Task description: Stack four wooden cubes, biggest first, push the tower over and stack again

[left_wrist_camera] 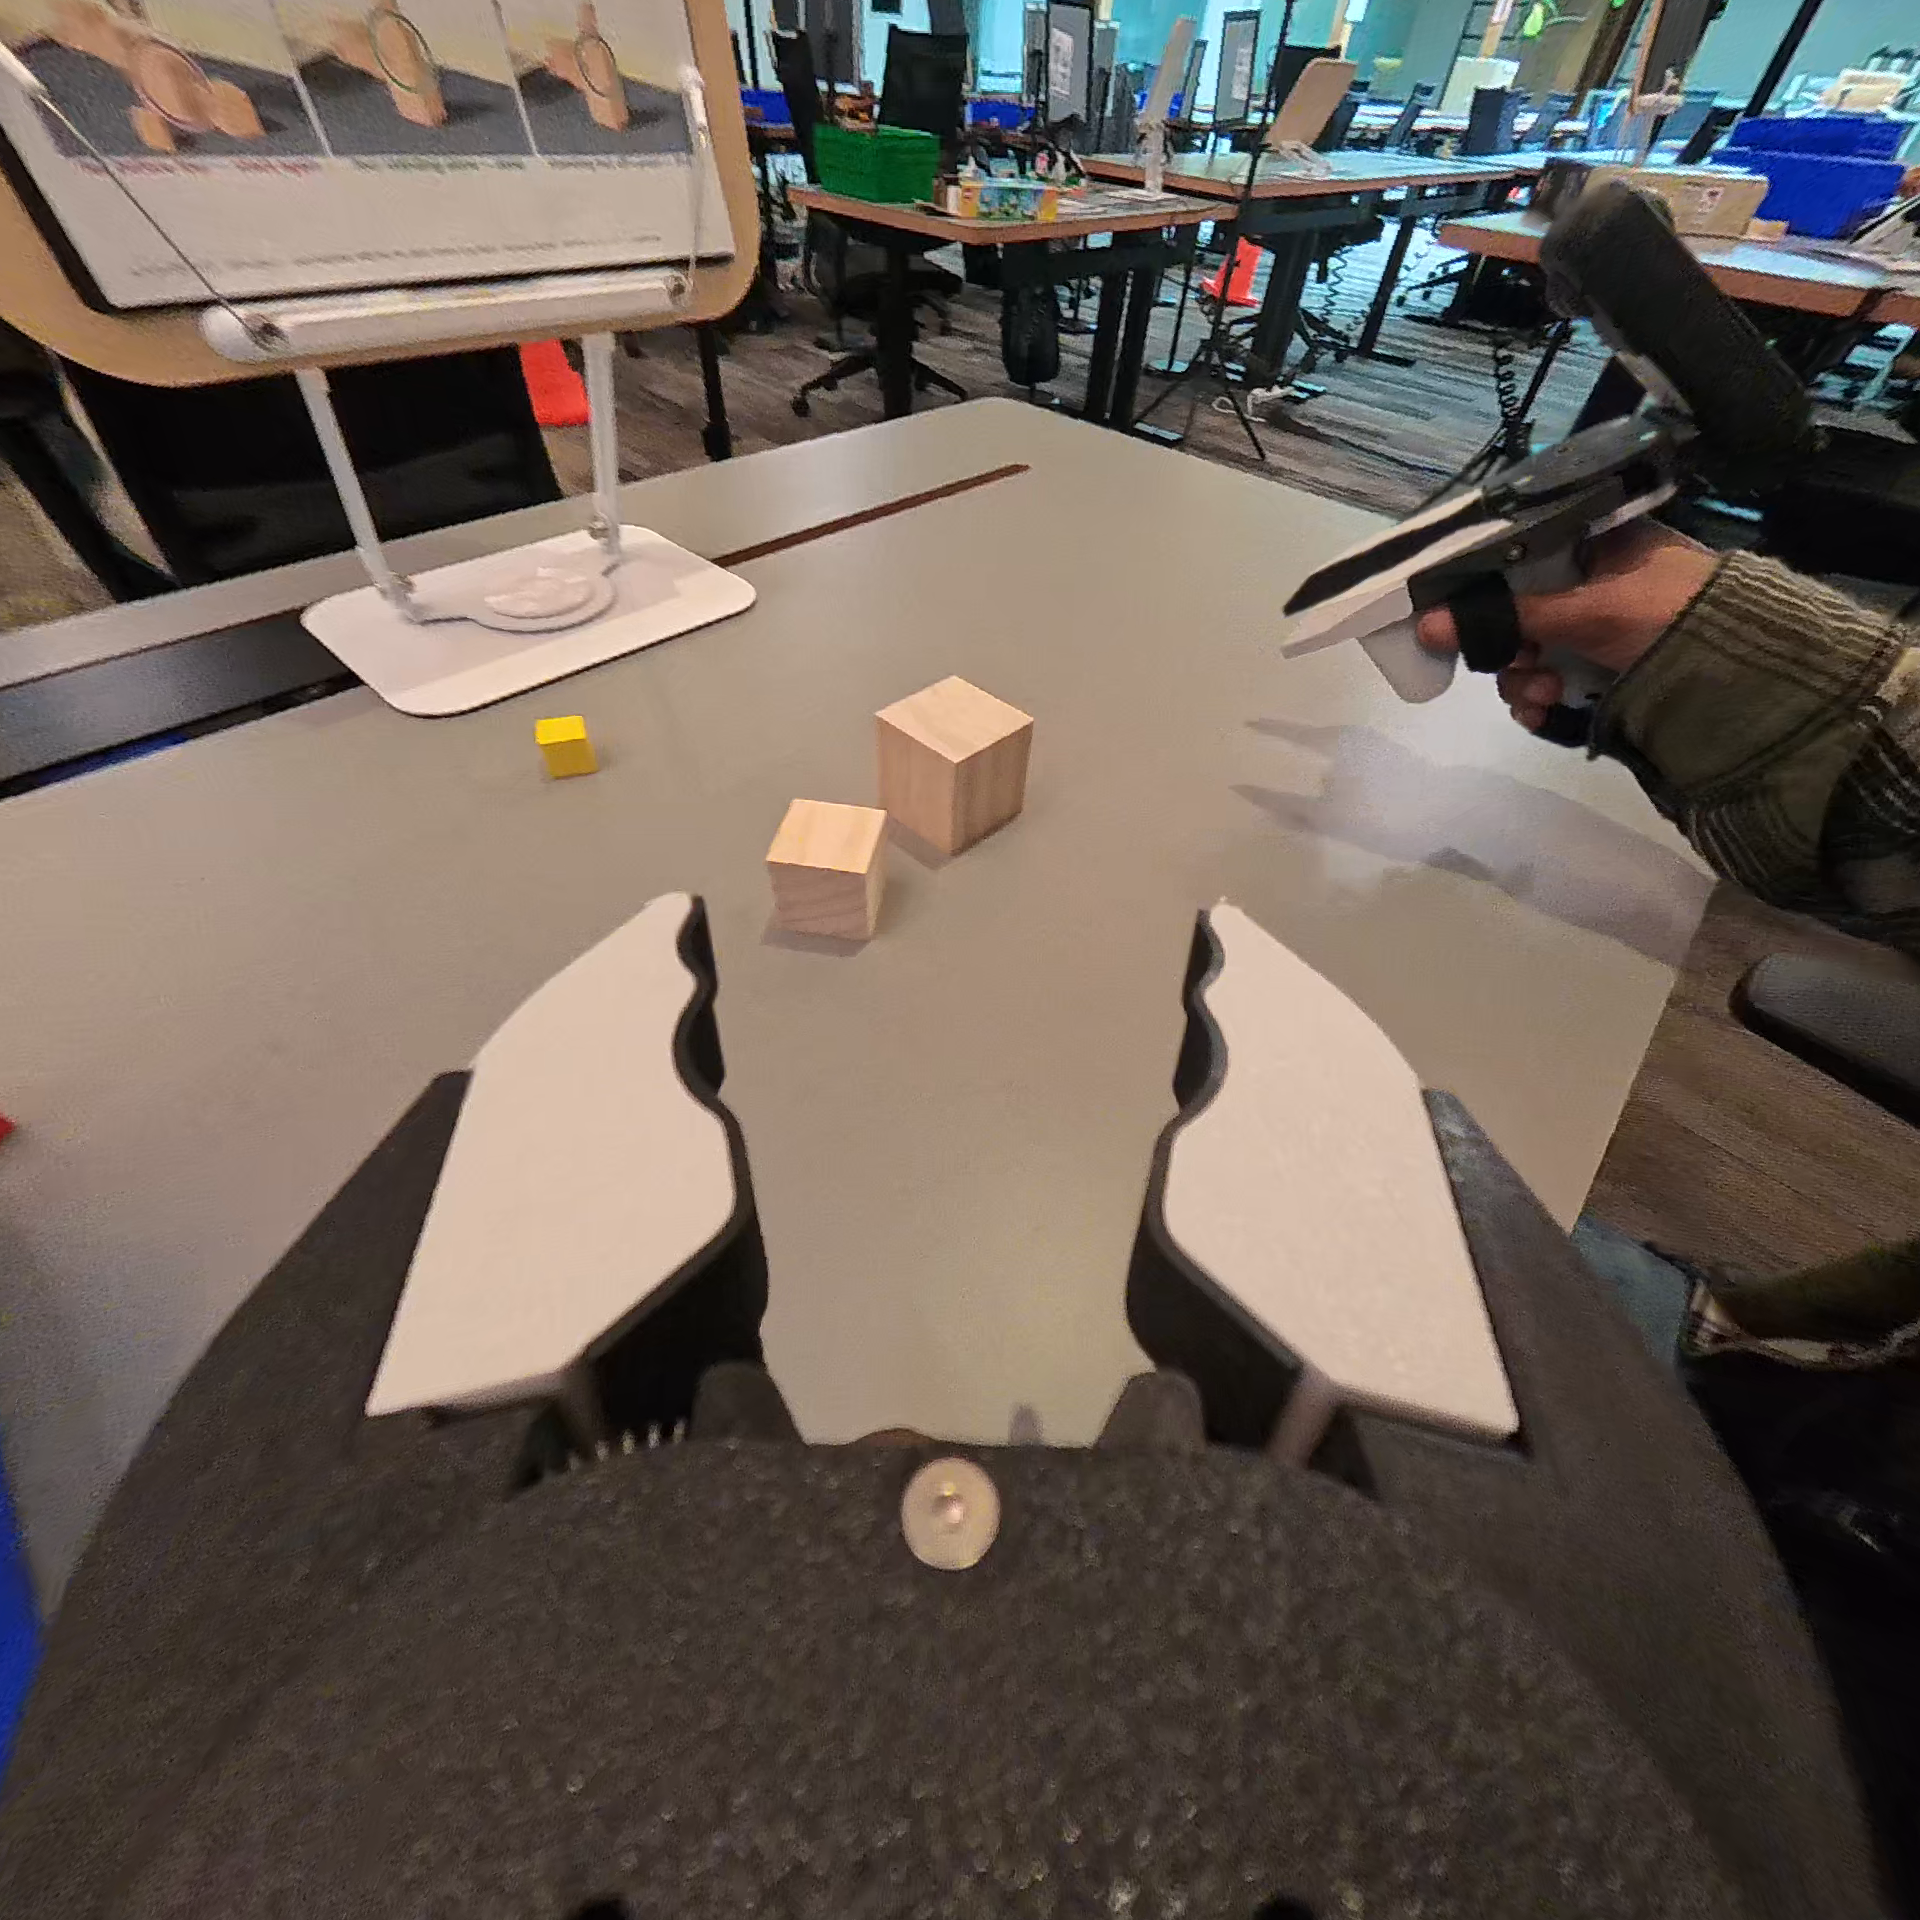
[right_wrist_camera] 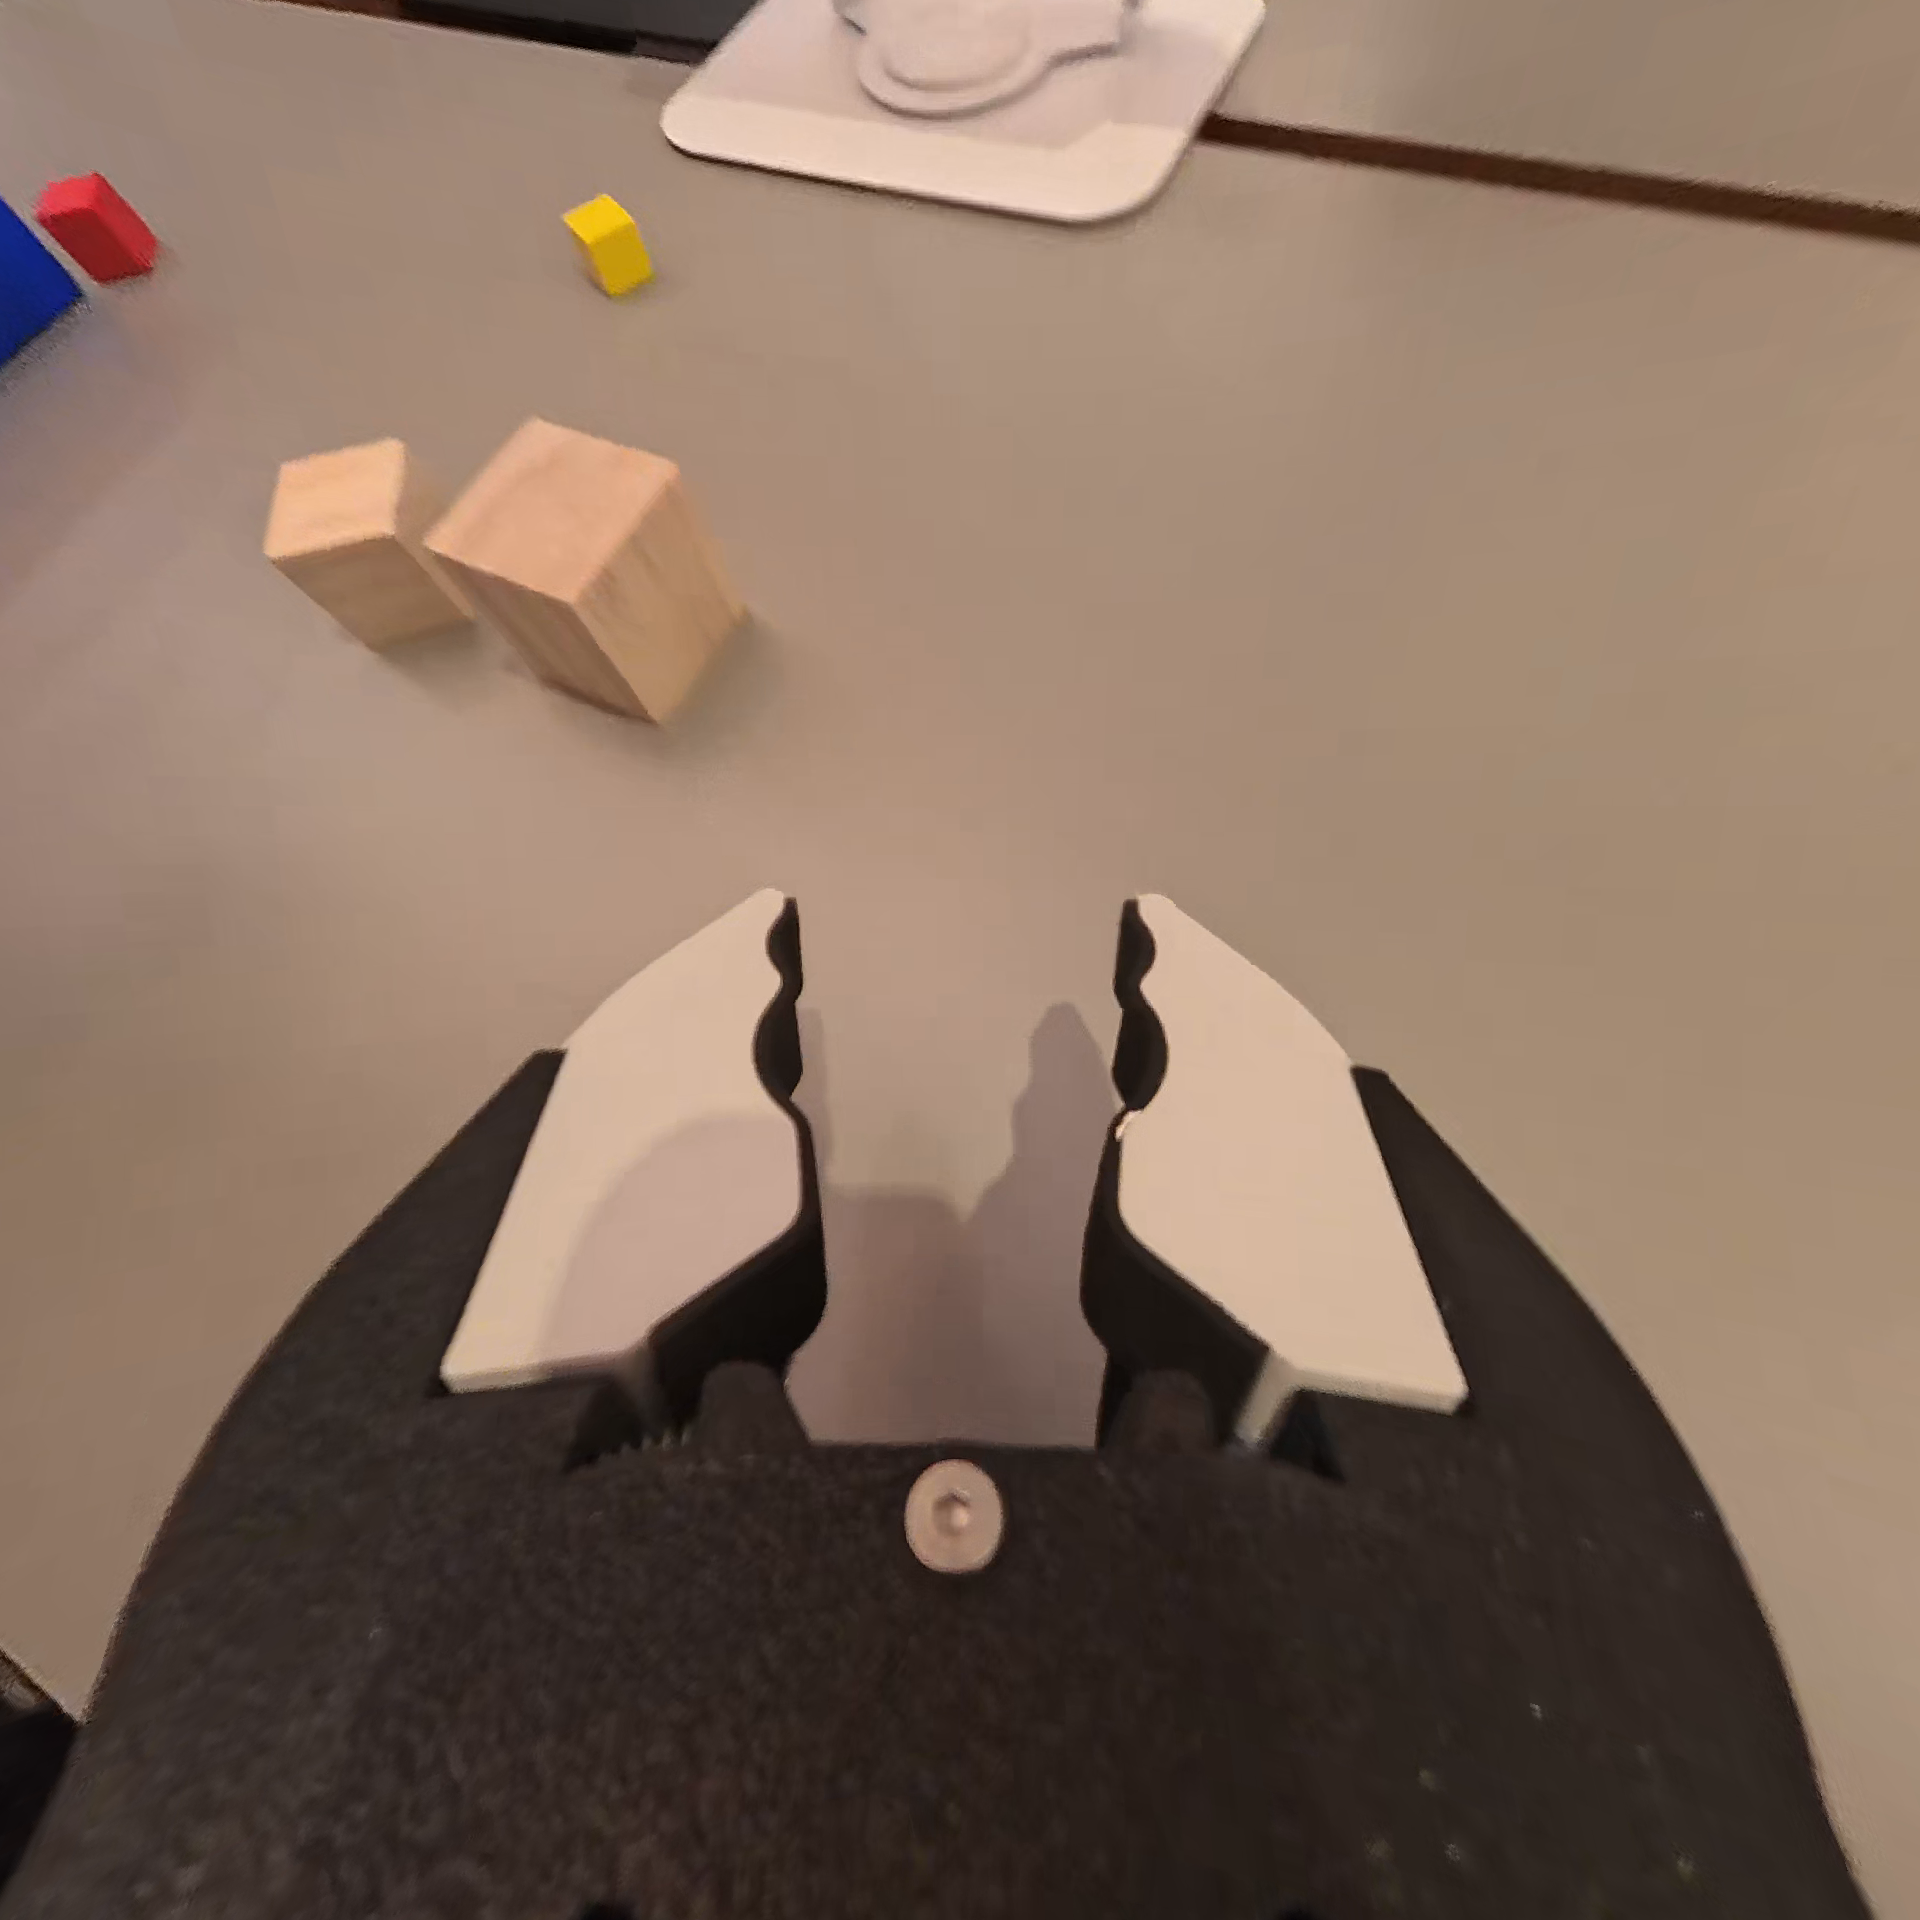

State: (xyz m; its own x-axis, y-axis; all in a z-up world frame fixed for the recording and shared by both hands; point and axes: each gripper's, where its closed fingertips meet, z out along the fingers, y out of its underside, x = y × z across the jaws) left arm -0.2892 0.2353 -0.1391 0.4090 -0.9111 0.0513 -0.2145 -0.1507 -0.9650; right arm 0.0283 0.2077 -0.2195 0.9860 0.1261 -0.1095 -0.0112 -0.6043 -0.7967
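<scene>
Fingers spread on both; our left gripper is nearer the large pale wooden cube, ahead, than our right gripper.

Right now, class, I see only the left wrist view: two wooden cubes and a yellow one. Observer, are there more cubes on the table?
Observer: Yes. The right wrist view shows a red cube on the table, farther left than the yellow cube.
Operator: Anything beside it?
Observer: A blue block, cut off by the frame's edge. I cannot tell whether it touches the red cube.
Operator: Is the right gripper holding anything?
Observer: No. The right gripper is open and empty, over bare table.
</scene>
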